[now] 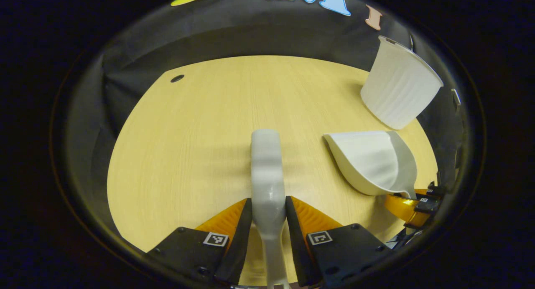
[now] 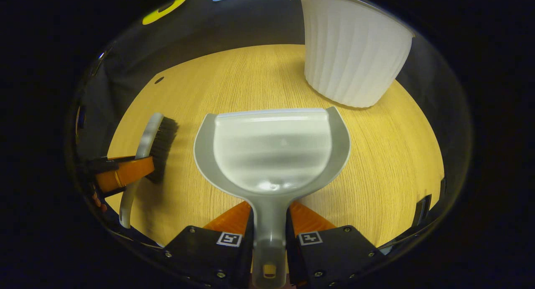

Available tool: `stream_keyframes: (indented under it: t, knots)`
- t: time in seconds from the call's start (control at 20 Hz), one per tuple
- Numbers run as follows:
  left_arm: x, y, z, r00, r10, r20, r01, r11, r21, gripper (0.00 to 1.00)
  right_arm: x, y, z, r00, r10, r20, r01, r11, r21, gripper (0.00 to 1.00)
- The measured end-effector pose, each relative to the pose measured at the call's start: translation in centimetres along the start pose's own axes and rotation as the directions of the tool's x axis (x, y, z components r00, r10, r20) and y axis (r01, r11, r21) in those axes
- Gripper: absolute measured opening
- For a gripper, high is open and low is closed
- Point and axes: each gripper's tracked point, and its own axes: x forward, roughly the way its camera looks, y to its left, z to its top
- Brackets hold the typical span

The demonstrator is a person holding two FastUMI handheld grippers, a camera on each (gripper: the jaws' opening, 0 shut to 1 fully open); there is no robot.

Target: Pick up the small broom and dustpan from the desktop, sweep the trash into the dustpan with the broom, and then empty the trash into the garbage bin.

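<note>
Tools (image 1: 268, 214) (image 2: 269, 222) clamp broom (image 1: 266, 172) and dustpan (image 2: 271, 155) near bin (image 2: 351, 51).

broom (image 1: 267, 176) bristles hidden | bin (image 2: 351, 51) rim cut off

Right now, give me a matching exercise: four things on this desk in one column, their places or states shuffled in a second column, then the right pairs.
Things:
1. broom
2. dustpan
3. garbage bin
4. desktop

Places or states:
A. standing upright at the far right of the desk, held by nothing
B. handle clamped in the right gripper, pan empty
C. pale wood, with a small dark hole near its far left edge
D. handle clamped in the left gripper, dark bristles

Right pairs: 1-D, 2-B, 3-A, 4-C
</note>
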Motion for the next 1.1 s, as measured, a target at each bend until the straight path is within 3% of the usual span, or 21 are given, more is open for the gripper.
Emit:
stream_keyframes:
  t: [0.05, 0.1, 0.15, 0.25, 0.3, 0.4, 0.45, 0.65, 0.8, 0.85, 0.95, 1.1]
  knots:
    - [0.3, -0.2, -0.1, 1.0, 0.006, 0.0, -0.006, 1.0, 0.0, 0.54, -0.2, 0.2, 0.1, 1.0, 0.014, 0.006, -0.014, 1.0, 0.006, 0.34]
    - [0.5, -0.4, -0.2, 1.0, 0.008, 0.001, -0.008, 1.0, -0.002, 0.54, -0.5, 0.2, 0.2, 1.0, 0.018, 0.007, -0.018, 1.0, 0.007, 0.43]
    - [0.5, -0.5, 0.0, 1.0, 0.016, 0.008, -0.016, 1.0, -0.003, 0.59, -0.9, 0.3, 0.3, 1.0, 0.027, 0.011, -0.027, 1.0, 0.006, 0.43]
    - [0.3, -0.7, 0.5, 0.999, 0.02, 0.034, -0.02, 1.0, -0.001, 0.72, -1.9, -0.1, 0.6, 0.999, 0.041, 0.021, -0.041, 0.999, -0.011, 0.79]
    - [0.0, -0.8, 0.8, 0.999, 0.024, 0.045, -0.024, 1.0, 0.002, 0.78, -2.2, -0.6, 1.0, 0.999, 0.035, 0.033, -0.034, 0.999, -0.02, 0.89]
    - [-0.6, -0.7, 1.7, 0.996, 0.041, 0.073, -0.042, 0.999, 0.008, 0.88, -3.3, -1.1, 1.5, 0.998, 0.037, 0.054, -0.035, 0.999, -0.036, 0.95]
    - [-1.0, -0.6, 2.2, 0.994, 0.055, 0.096, -0.055, 0.998, 0.003, 0.99, -3.7, -1.5, 1.9, 0.997, 0.034, 0.069, -0.031, 0.998, -0.045, 0.95]
    - [-3.8, -0.9, 6.1, 0.968, 0.073, 0.24, -0.065, 0.997, -0.043, 0.97, -5.9, -2.3, 4.5, 0.98, 0.046, 0.194, -0.025, 0.994, -0.109, 0.96]
    - [-7.0, -0.9, 10.5, 0.913, 0.091, 0.399, -0.075, 0.996, -0.054, 0.99, -8.4, -2.2, 7.7, 0.927, 0.061, 0.371, 0.007, 0.984, -0.181, 0.96]
    - [-8.5, -1.4, 9.5, 0.888, 0.086, 0.452, -0.069, 0.996, -0.054, 0.99, -9.4, -2.0, 8.9, 0.901, 0.06, 0.431, 0.026, 0.981, -0.193, 0.96]
    - [-10.3, -1.6, 13.0, 0.831, 0.078, 0.551, -0.062, 0.997, -0.048, 0.97, -11.5, -1.5, 10.9, 0.843, 0.07, 0.534, 0.052, 0.976, -0.211, 0.95]
    - [-13.1, -2.1, 15.4, 0.74, 0.077, 0.668, -0.083, 0.996, -0.024, 0.97, -15.1, -0.5, 12.6, 0.775, 0.087, 0.626, 0.062, 0.975, -0.213, 0.95]
